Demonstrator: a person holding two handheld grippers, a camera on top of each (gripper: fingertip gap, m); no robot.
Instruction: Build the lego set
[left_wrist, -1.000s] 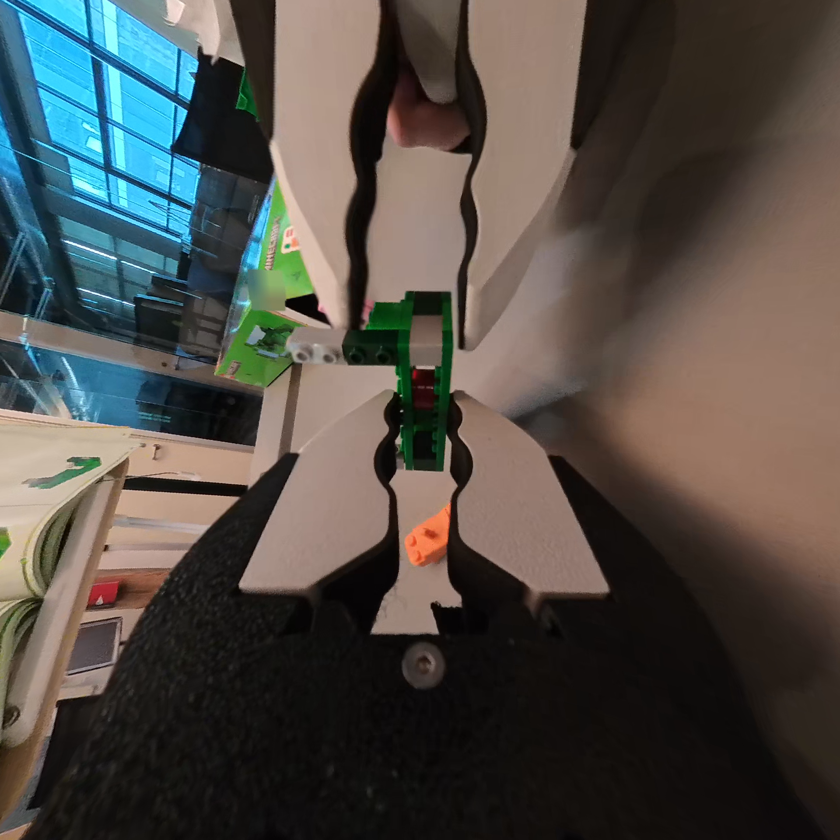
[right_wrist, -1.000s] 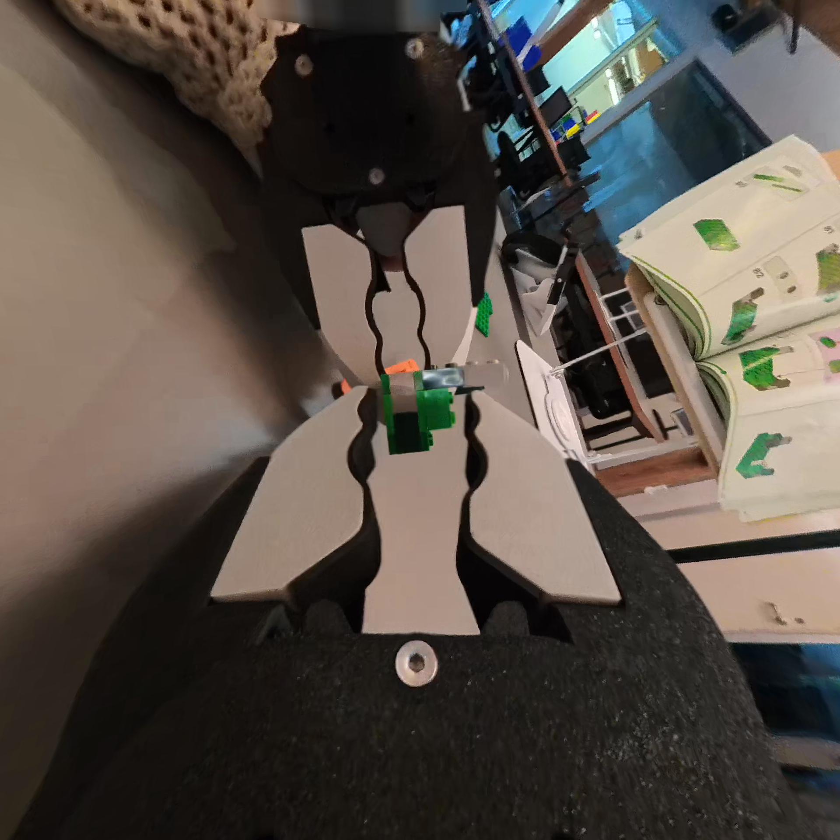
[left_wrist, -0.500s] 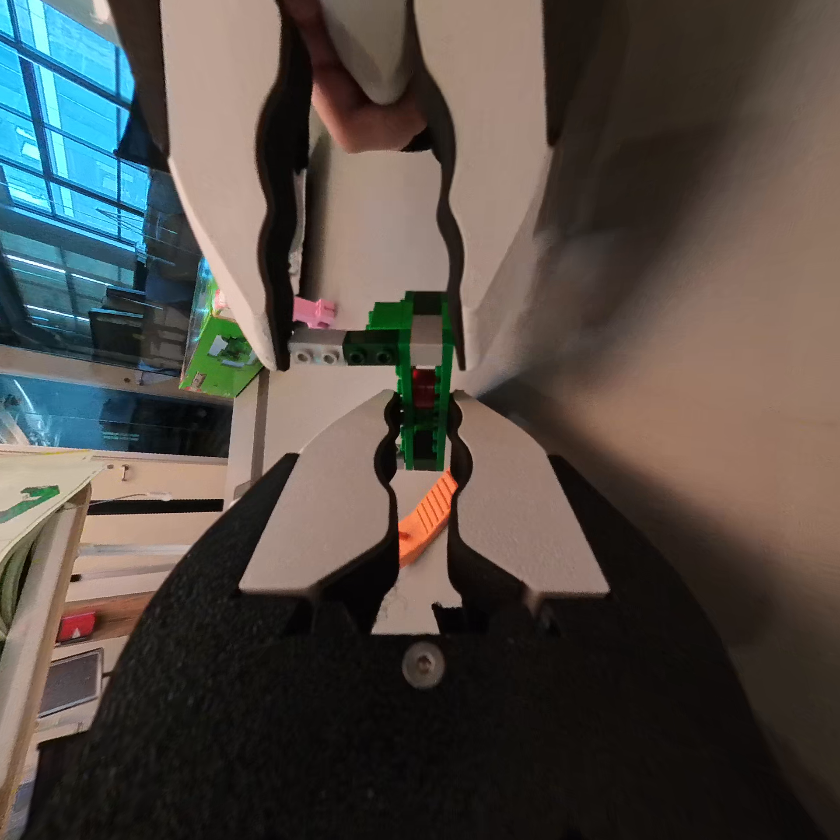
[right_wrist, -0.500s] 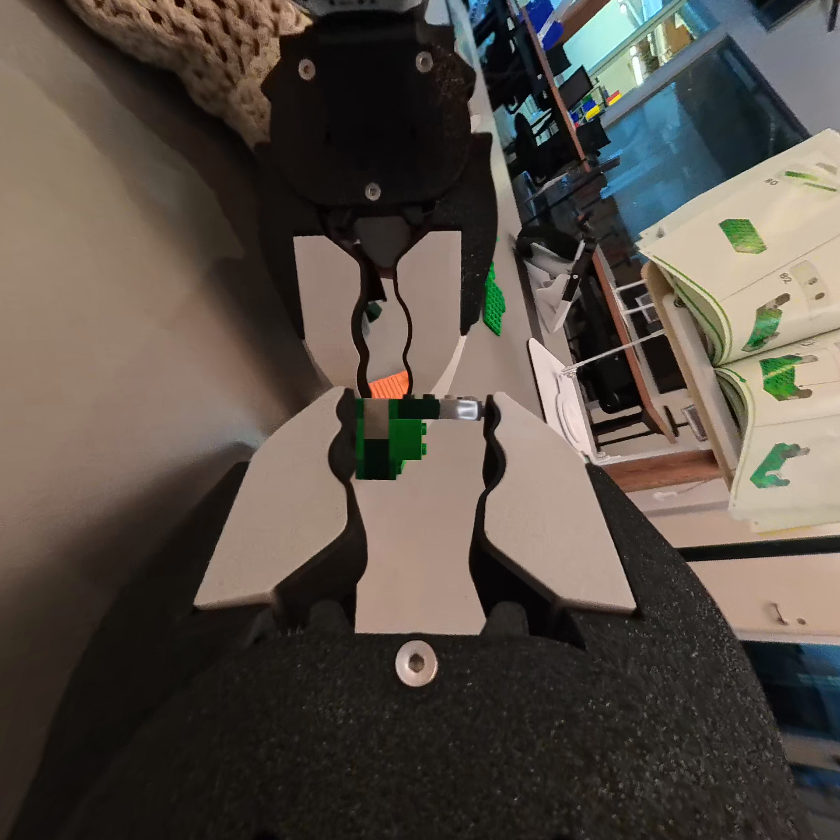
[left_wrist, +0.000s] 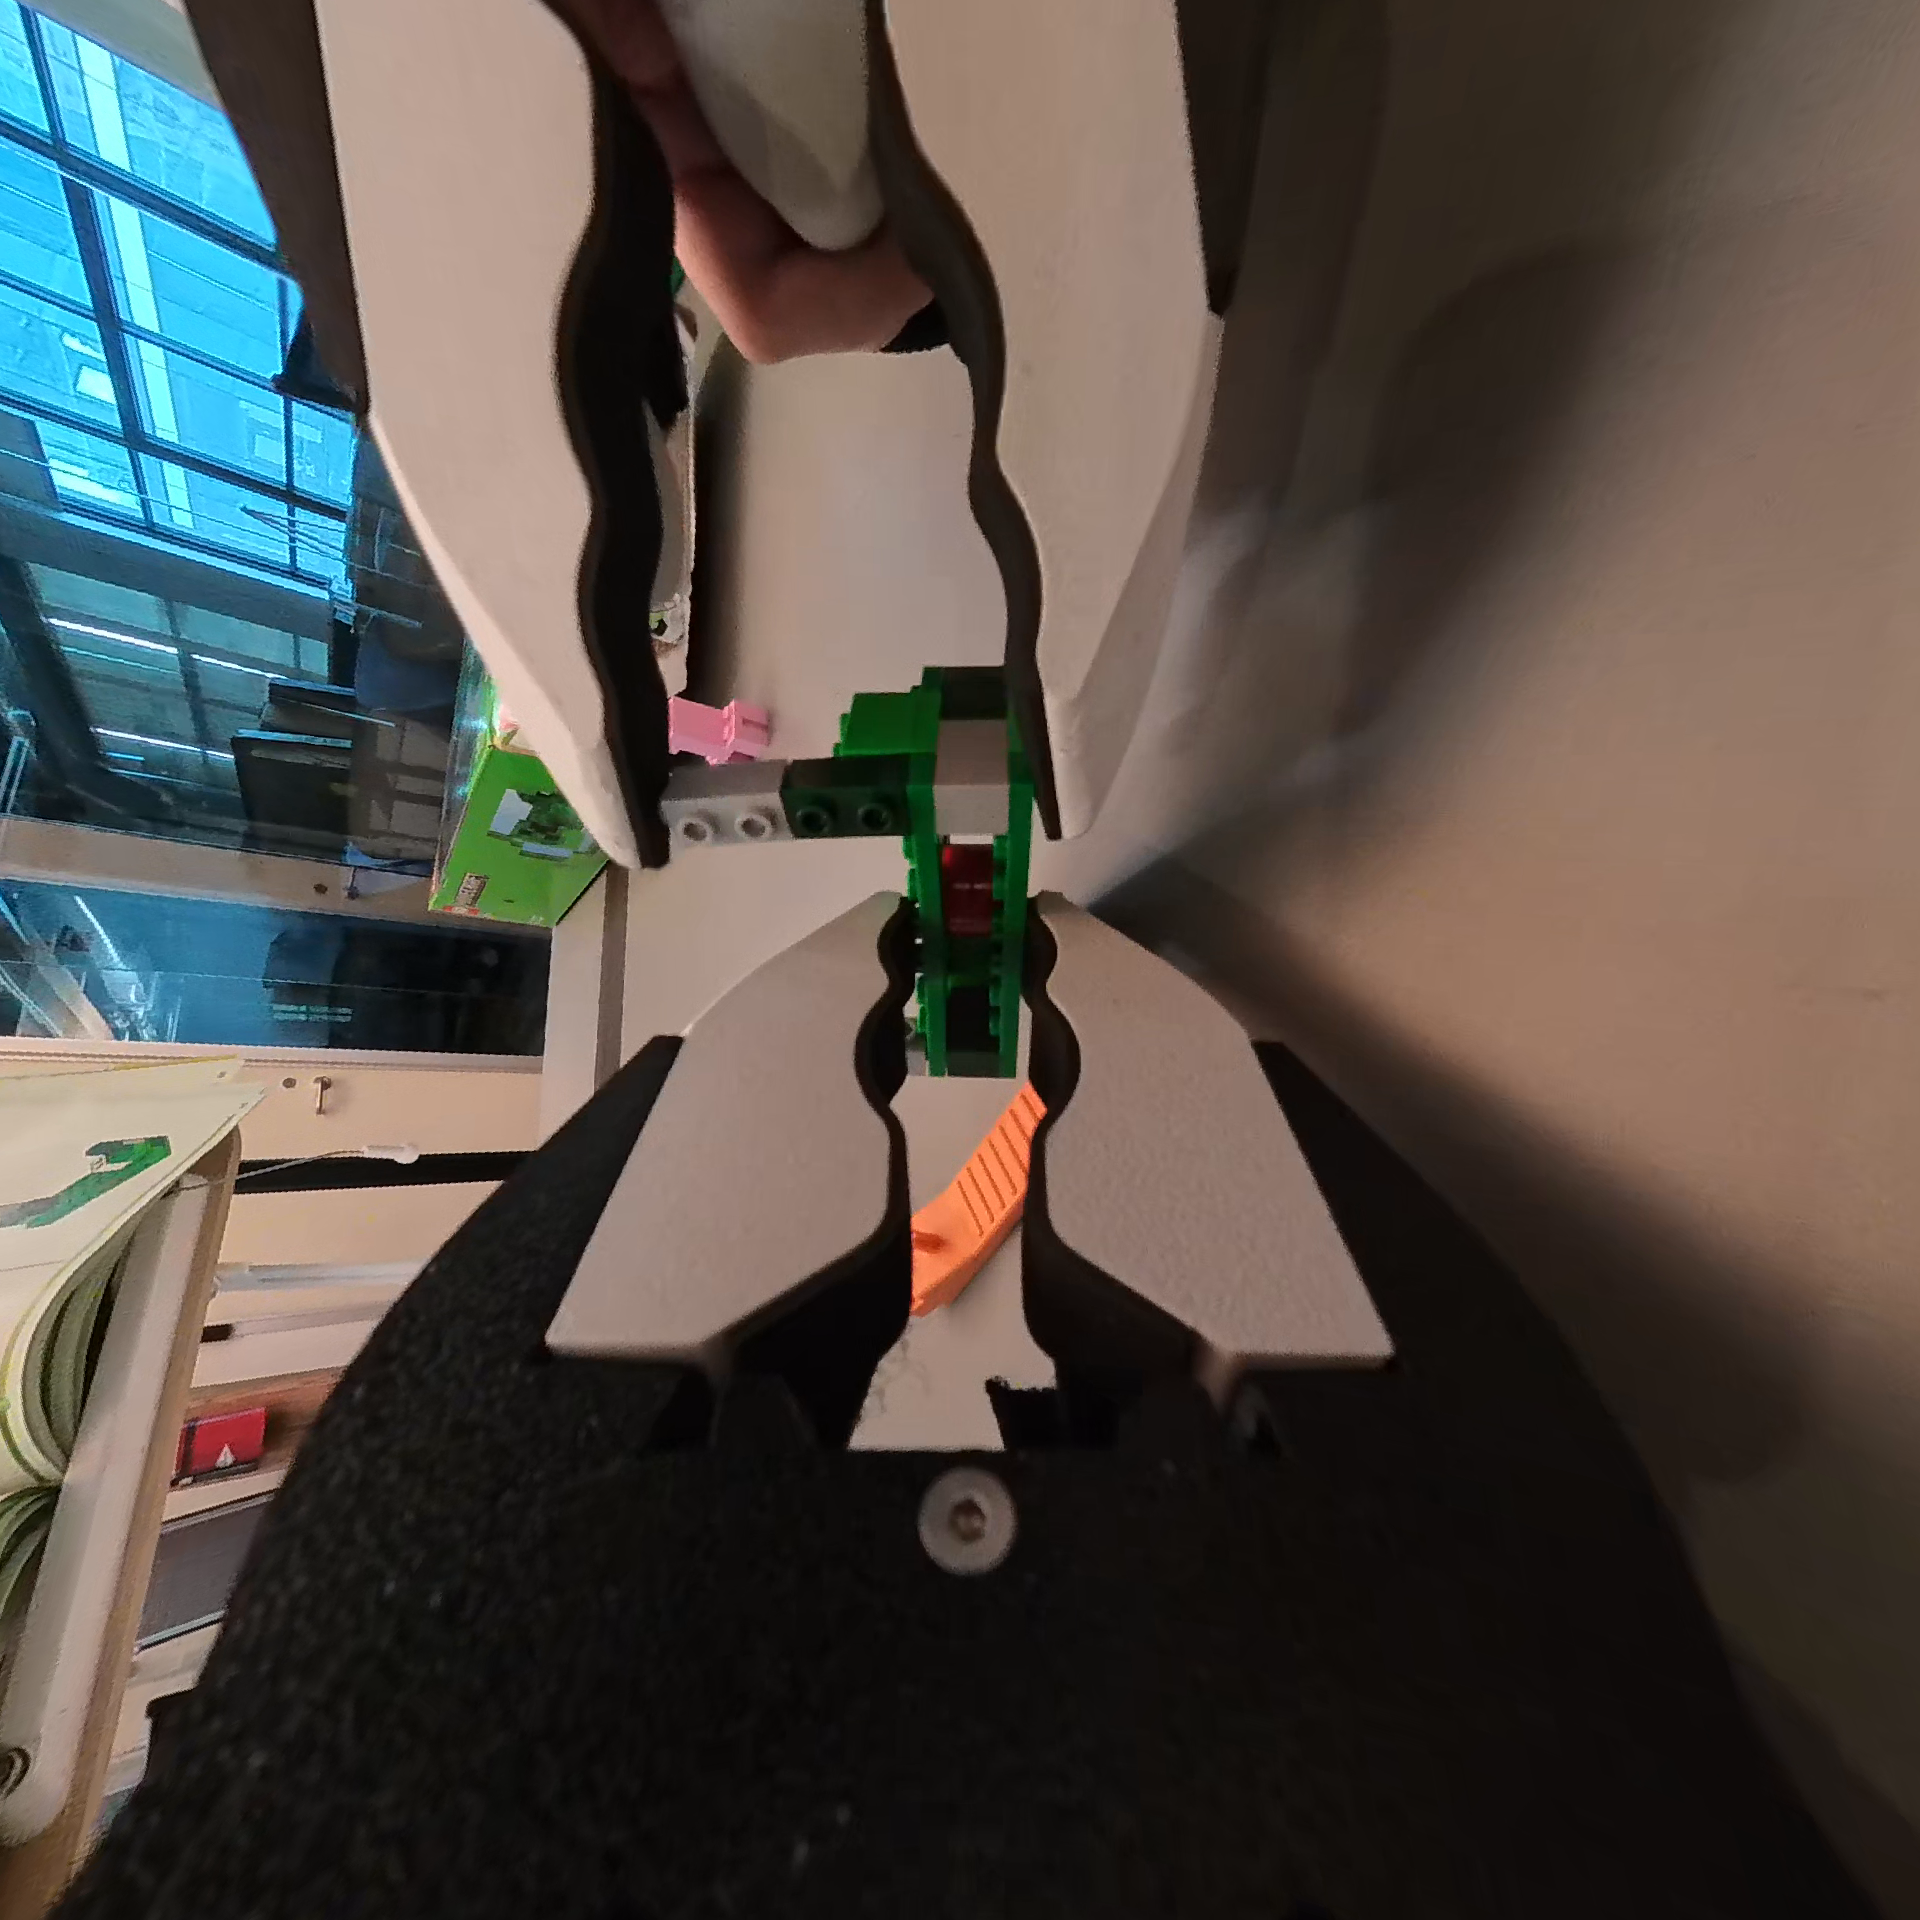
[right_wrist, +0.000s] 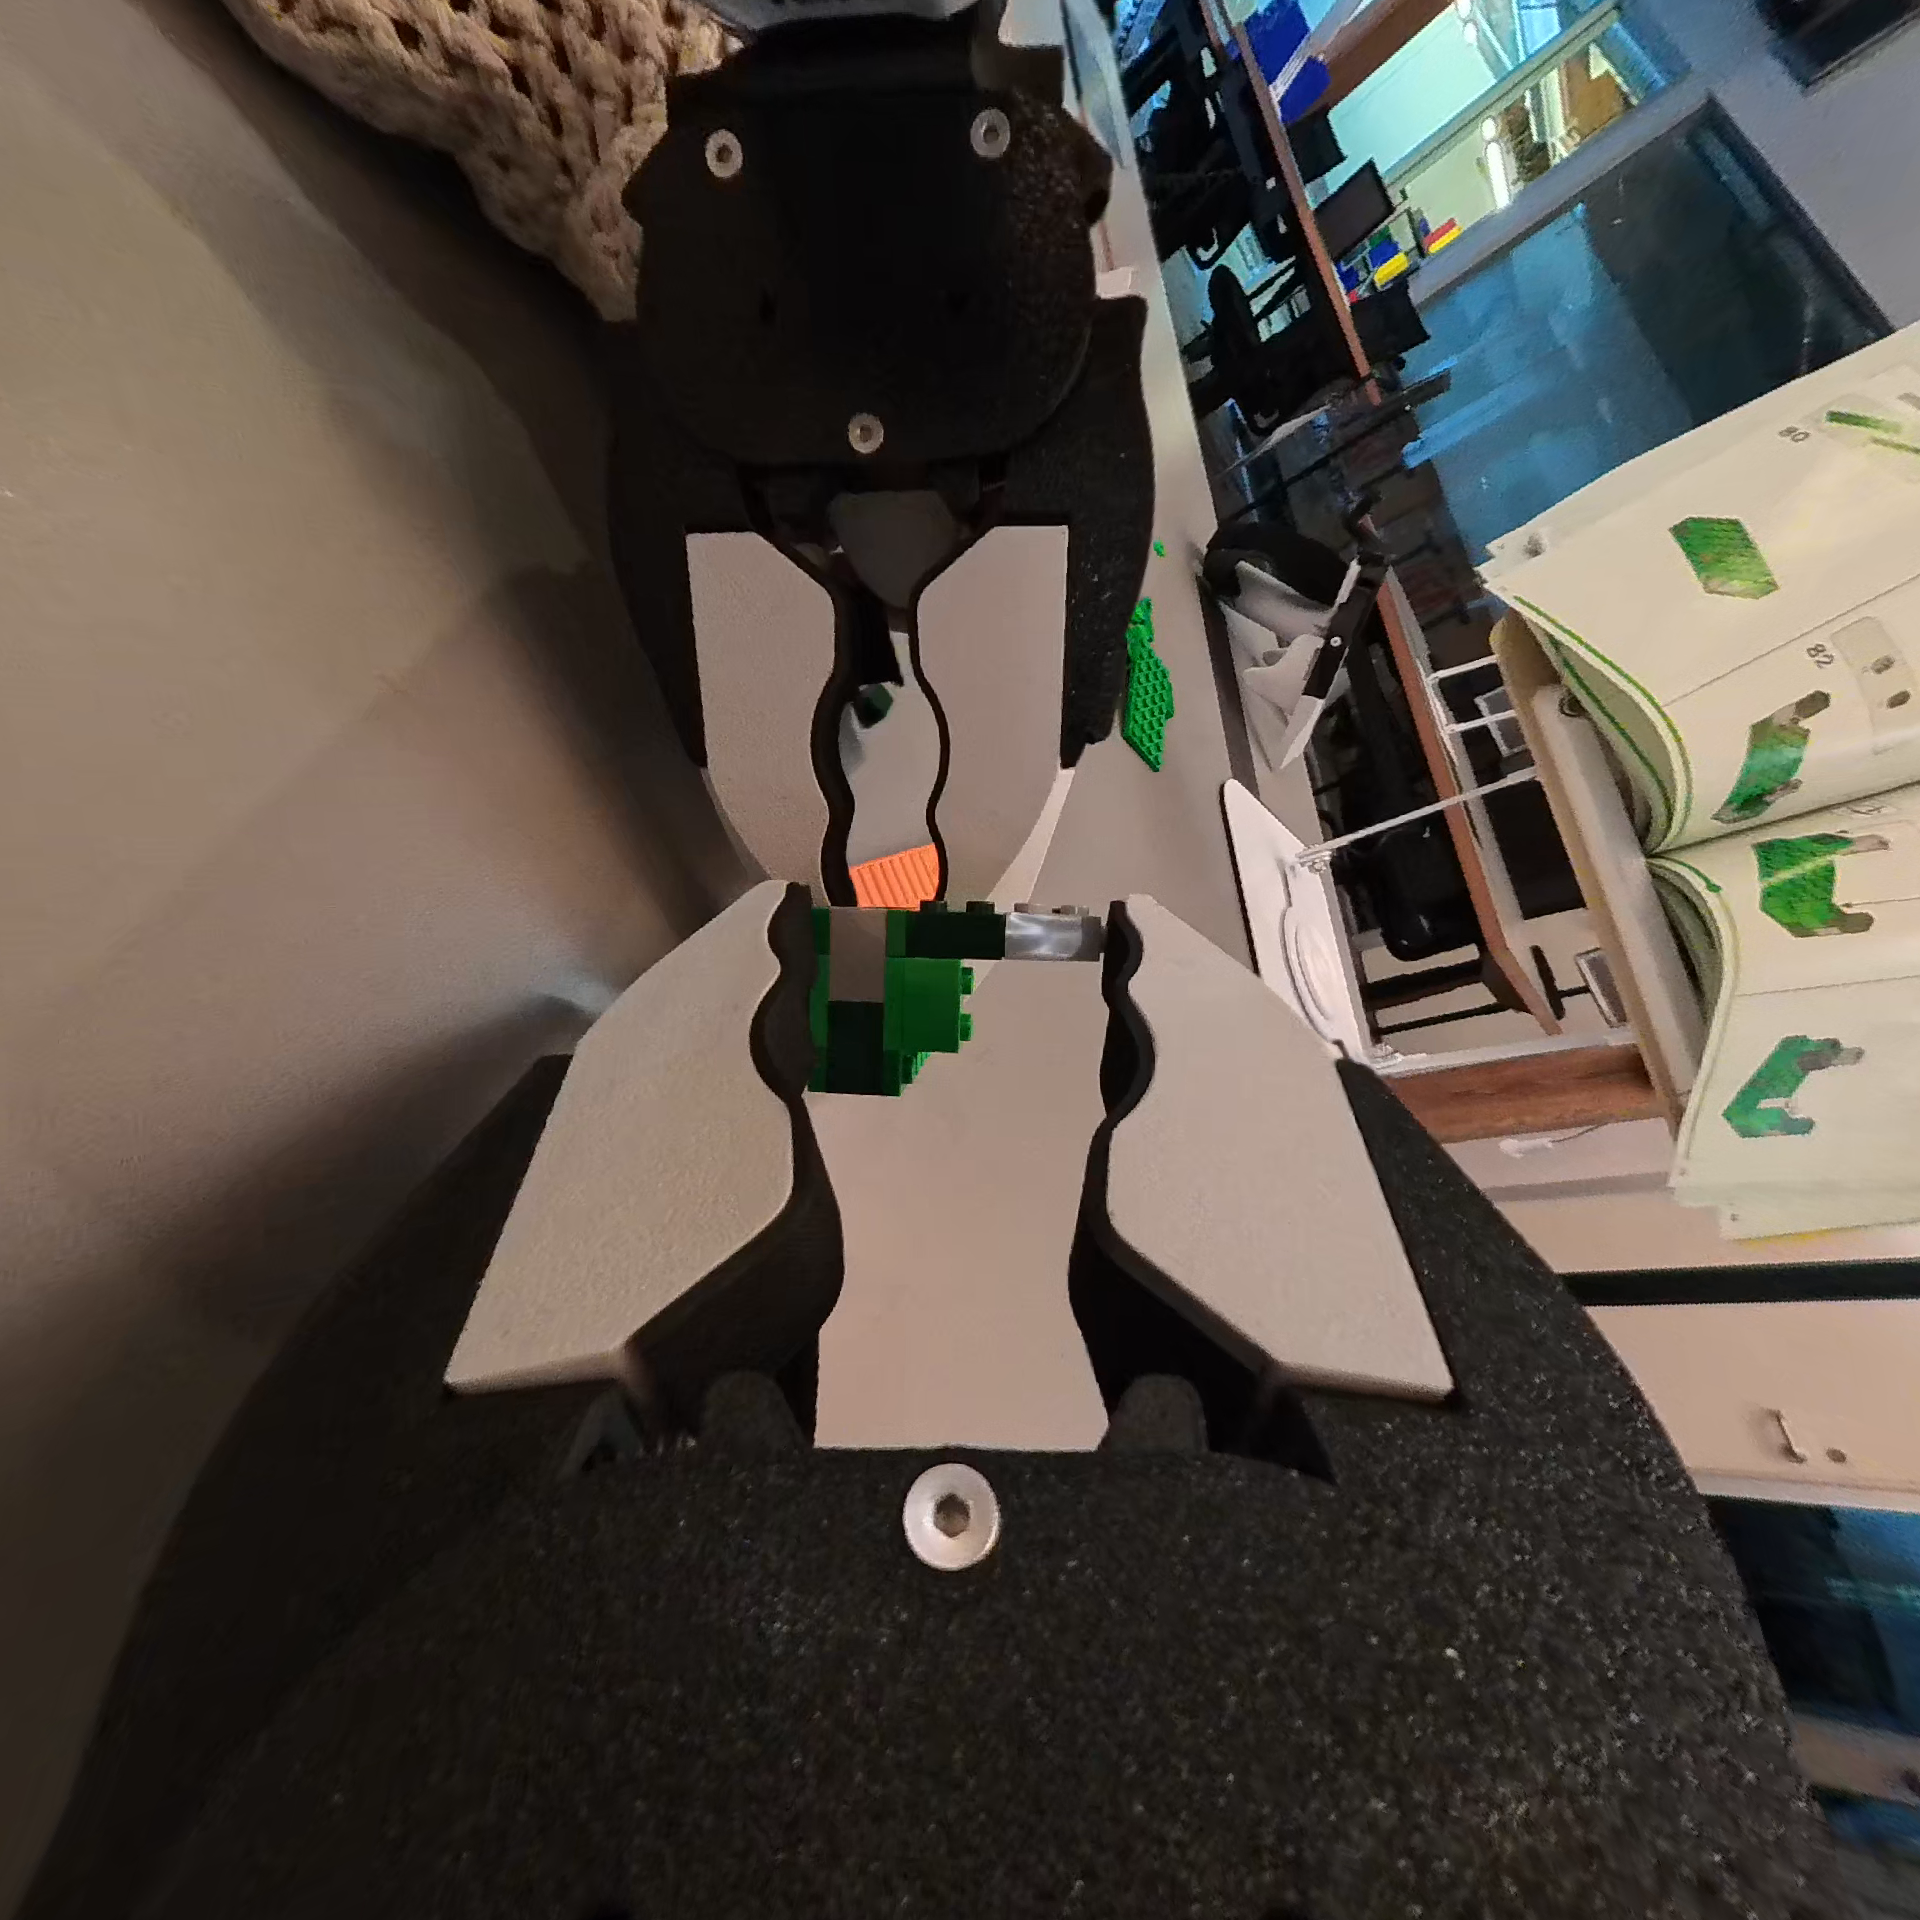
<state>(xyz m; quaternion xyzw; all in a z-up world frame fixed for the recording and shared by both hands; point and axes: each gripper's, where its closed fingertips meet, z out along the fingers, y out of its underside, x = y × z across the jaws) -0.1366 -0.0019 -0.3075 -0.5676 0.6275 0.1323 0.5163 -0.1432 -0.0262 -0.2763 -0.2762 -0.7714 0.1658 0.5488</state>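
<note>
A green lego assembly (left_wrist: 883, 727) with dark green, grey and red parts hangs in the air between my two grippers, which face each other. My left gripper (left_wrist: 966, 914) is shut on its narrow lower end. My right gripper (right_wrist: 951, 914) spans its wider end: one finger (right_wrist: 675, 1091) lies against the green body (right_wrist: 914, 997), the other touches the tip of a light grey brick (right_wrist: 1049, 935) that sticks out sideways. The same grey brick (left_wrist: 722, 816) shows in the left wrist view, against the right gripper (left_wrist: 847, 831).
An orange brick separator (left_wrist: 977, 1195) and a pink piece (left_wrist: 717, 727) lie on the white table (left_wrist: 831, 520). A green box (left_wrist: 520, 831) stands farther off. An open instruction booklet (right_wrist: 1766, 831) stands on a holder. A green baseplate (right_wrist: 1148, 696) lies behind the left gripper (right_wrist: 888, 873). My left and right fingertips are right by each other.
My right gripper has widened from the green body alone to span the body and the grey brick. Both grippers have drawn a little closer. The left grip is unchanged.
</note>
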